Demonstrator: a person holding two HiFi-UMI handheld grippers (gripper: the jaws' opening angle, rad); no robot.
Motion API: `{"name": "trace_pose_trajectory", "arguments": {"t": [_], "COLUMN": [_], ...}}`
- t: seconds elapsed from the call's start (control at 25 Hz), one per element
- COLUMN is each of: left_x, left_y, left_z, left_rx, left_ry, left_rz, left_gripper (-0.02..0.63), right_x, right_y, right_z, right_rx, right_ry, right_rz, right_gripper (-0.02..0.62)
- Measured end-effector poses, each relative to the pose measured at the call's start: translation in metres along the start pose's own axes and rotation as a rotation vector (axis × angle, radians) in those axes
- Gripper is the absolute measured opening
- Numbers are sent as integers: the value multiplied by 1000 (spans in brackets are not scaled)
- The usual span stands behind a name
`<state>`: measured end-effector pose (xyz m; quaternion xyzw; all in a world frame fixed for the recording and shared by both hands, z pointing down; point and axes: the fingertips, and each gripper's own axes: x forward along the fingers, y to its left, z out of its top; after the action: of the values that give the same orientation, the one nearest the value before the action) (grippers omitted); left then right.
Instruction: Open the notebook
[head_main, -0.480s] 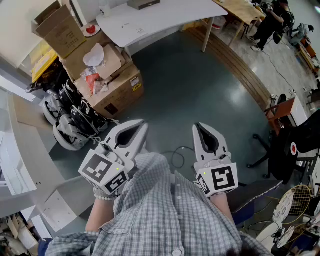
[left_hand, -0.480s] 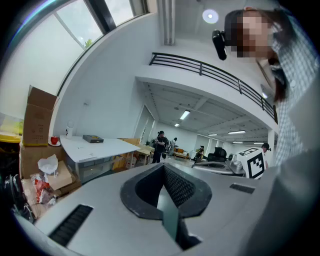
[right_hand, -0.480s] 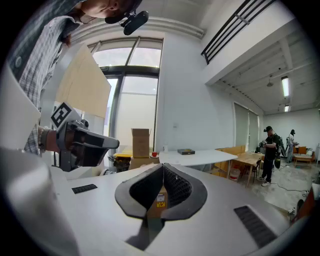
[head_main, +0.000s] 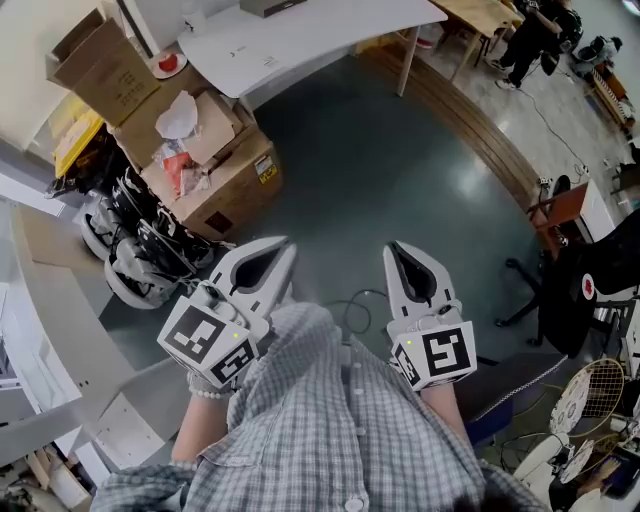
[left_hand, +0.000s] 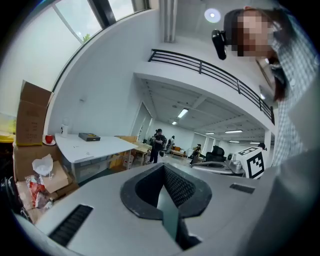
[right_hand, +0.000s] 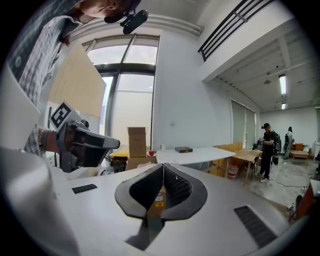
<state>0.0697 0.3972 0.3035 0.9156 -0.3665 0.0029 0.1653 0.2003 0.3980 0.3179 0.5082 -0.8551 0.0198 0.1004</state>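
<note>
Standing well back from the white table (head_main: 300, 40) and looking steeply down past a checked shirt (head_main: 330, 430). Holding the left tongs (head_main: 287, 248) and the right tongs (head_main: 392, 250) side by side, close to the chest, above the dark floor (head_main: 380, 170) on the near side of that table. Aiming both roughly level, toward the table. Pressed fully together on each, ribbed pads meeting along one seam, clamping nothing. Carrying a marker cube (head_main: 208, 345) at the back of the left one and another (head_main: 440, 355) on the right one.

Seeing on the table top, toward its far edge, a dark flat book-like object (left_hand: 89, 137), well apart from both tongs; cannot tell whether it is the notebook. Noting a small red cup (head_main: 167, 63) at the table's left end. Finding an upright cardboard box (head_main: 95, 60) just left of the table, and open cartons (head_main: 215, 165) stuffed with paper and wrappers on the floor in front of its left end. Spotting a wooden desk (head_main: 490, 15) beyond the table's right end, with a person in dark clothes (head_main: 530, 40) standing beside it.
</note>
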Motion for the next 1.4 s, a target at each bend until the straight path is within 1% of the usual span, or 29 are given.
{"name": "trace_pose_trajectory", "arguments": {"t": [0.24, 0.52, 0.88, 1.08, 1.2, 1.4], "left_x": [14, 27, 31, 30, 27, 17], "left_y": [26, 71, 131, 163, 179, 199], "left_z": [12, 32, 62, 76, 84, 88], "left_rx": [-1, 10, 20, 46, 67, 78], "left_ry": [6, 11, -16, -21, -30, -35], "left_rz": [-14, -39, -64, -85, -98, -105], "left_gripper": [6, 6, 6, 6, 6, 6], "right_x": [28, 72, 128, 155, 167, 180], "right_y": [-8, -16, -2, 1, 5, 22], "right_z": [5, 17, 38, 52, 54, 50], "right_rx": [36, 59, 26, 4, 16, 18], "right_ry": [8, 8, 3, -11, -22, -6], "right_rz": [-20, -63, -91, -133, -154, -150], "right_gripper": [23, 23, 23, 23, 23, 23]}}
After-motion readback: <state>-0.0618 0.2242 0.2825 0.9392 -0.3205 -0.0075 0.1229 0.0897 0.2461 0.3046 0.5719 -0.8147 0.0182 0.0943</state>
